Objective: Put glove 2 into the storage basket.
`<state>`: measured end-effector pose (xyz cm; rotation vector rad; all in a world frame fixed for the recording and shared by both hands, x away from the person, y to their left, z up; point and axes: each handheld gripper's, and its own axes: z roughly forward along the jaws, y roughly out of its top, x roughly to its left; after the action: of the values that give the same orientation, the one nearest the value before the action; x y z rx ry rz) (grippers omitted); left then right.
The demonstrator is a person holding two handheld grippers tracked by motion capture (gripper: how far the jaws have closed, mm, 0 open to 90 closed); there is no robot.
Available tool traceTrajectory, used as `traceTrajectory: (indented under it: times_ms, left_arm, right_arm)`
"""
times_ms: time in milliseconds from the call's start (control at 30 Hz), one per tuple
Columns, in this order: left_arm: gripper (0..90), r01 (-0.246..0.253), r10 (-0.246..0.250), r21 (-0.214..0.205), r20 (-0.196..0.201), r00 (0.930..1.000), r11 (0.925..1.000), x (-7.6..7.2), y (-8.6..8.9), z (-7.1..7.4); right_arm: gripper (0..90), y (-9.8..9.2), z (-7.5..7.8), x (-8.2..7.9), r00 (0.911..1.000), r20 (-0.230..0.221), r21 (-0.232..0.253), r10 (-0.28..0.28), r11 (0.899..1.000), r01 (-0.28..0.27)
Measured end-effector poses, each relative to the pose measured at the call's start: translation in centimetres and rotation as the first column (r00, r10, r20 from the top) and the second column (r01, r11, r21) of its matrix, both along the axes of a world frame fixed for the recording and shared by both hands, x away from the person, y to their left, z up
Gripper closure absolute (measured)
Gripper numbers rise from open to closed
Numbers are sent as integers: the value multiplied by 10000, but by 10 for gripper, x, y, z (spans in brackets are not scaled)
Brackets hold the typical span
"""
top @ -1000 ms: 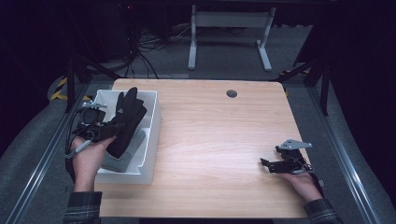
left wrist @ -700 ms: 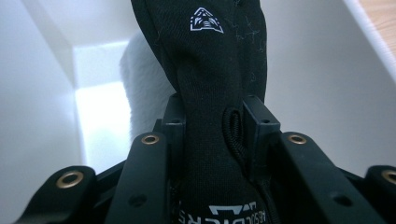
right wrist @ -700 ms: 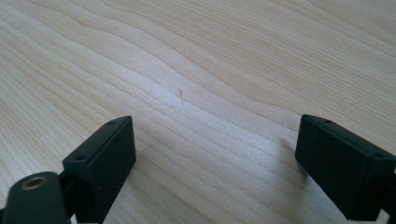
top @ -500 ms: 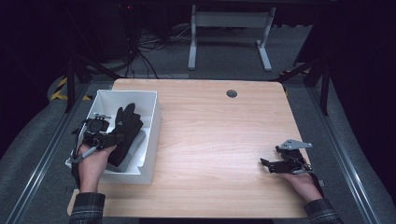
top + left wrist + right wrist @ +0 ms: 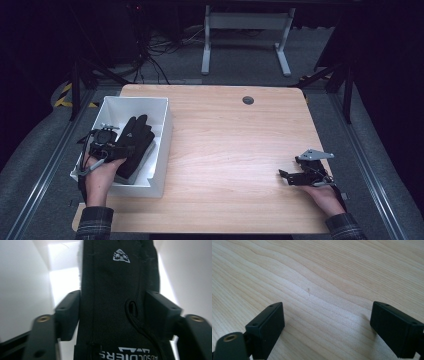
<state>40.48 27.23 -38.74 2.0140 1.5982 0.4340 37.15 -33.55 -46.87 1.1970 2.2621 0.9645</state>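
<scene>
A black glove (image 5: 136,141) lies in the white bin (image 5: 135,100) at the table's left side, its fingers pointing away from me. My left gripper (image 5: 122,150) is low in the bin at the glove's cuff. In the left gripper view the glove (image 5: 117,277), with a white logo and lettering, runs up between the two pads (image 5: 68,312). The jaws have just been opening and the glove lies flat and unsqueezed between them. My right gripper (image 5: 286,176) rests at the table's right front, open over bare wood (image 5: 327,315) with nothing between its jaws.
The wooden table (image 5: 225,140) has a round cable grommet (image 5: 248,100) near its far edge. Metal rails run along both sides of the table, and a desk frame with cables stands behind it.
My left hand has come down and lowered the glove into the bin, where the glove now lies flatter. The right hand has stayed still.
</scene>
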Motion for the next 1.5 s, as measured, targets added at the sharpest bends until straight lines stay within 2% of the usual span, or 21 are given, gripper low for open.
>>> traceTrajectory:
  times_ms: [67, 200, 333, 433, 633, 967, 1267, 1500]
  left_arm:
    - [265, 24, -21, -212, 133, 9999, 9998, 0, 1, 2]
    - [219, 148, -142, -145, 399, 9991, 9998, -2, -1, 11]
    - [210, 395, -382, -174, 676, 9970, 9991, -4, -3, 20]
    - [199, 535, -503, -393, 769, 9958, 9978, -5, -5, 26]
    - [192, 783, -733, -420, 1090, 9913, 9960, -6, -10, 38]
    - [190, 1515, -1397, -624, 1629, 9767, 9865, -7, -34, 58]
    - [185, 2451, -2241, -871, 1996, 9539, 9656, -9, -64, 72]
    - [185, 3188, -2890, -1143, 2200, 9317, 9409, -11, -91, 77]
  right_arm:
    - [124, 0, 0, 0, 10000, -2, 1, -1, 10000, 1]
    - [124, 0, 0, 0, 10000, -2, -1, 0, 10000, 0]
    - [124, 0, 0, 0, 10000, 1, 0, 0, 10000, 0]
    - [124, 0, 0, 0, 10000, -1, -1, -12, 10000, 12]
    - [124, 0, 0, 0, 10000, 5, -2, -7, 10000, 7]
    - [124, 0, 0, 0, 10000, 1, 0, -8, 10000, 8]
    - [124, 0, 0, 0, 10000, 3, -5, -8, 10000, 8]
    - [124, 0, 0, 0, 10000, 0, -3, -16, 10000, 16]
